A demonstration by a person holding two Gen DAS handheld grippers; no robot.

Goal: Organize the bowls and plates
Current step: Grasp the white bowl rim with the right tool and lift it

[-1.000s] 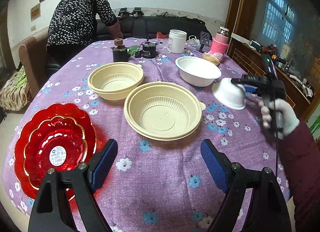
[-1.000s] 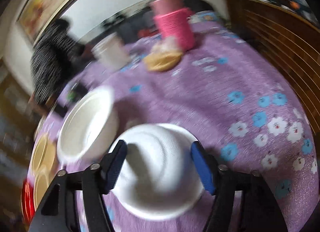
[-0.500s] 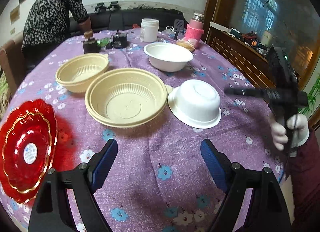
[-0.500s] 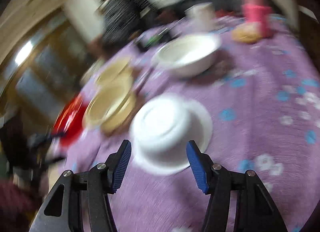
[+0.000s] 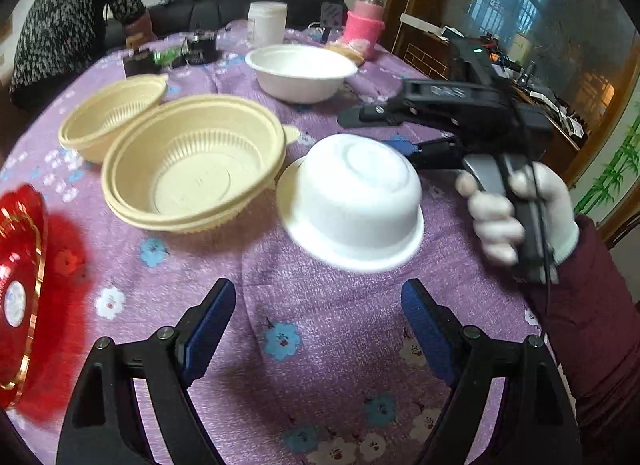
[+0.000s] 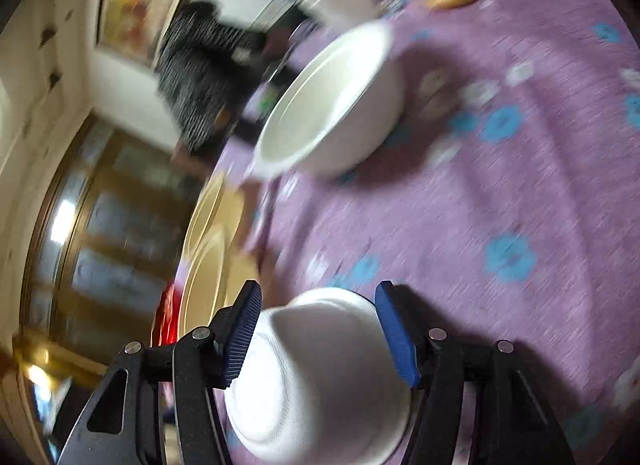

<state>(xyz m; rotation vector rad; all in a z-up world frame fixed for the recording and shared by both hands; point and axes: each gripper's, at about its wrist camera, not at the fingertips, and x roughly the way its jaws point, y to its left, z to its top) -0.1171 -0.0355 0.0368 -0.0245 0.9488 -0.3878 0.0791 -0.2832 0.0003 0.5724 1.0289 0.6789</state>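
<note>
1. My R gripper [image 6: 318, 331] is straddling the inverted small white bowl [image 5: 352, 201], center-right of frame in L view. Jaws are opening; can't tell if the pads are touching.
2. My L gripper [image 5: 318, 329] is hanging wide w/ nothing between its fingers, bottom of frame.
3. Large white bowl [image 5: 300, 71] is sitting upright, upper center; beige bowls [image 5: 192, 173] mid-left; red plates [image 5: 20, 285] at left edge.

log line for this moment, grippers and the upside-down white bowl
left gripper: open, empty | right gripper: jaws opening, astride small white bowl | bowl: inverted, on tablecloth beside beige bowls
</note>
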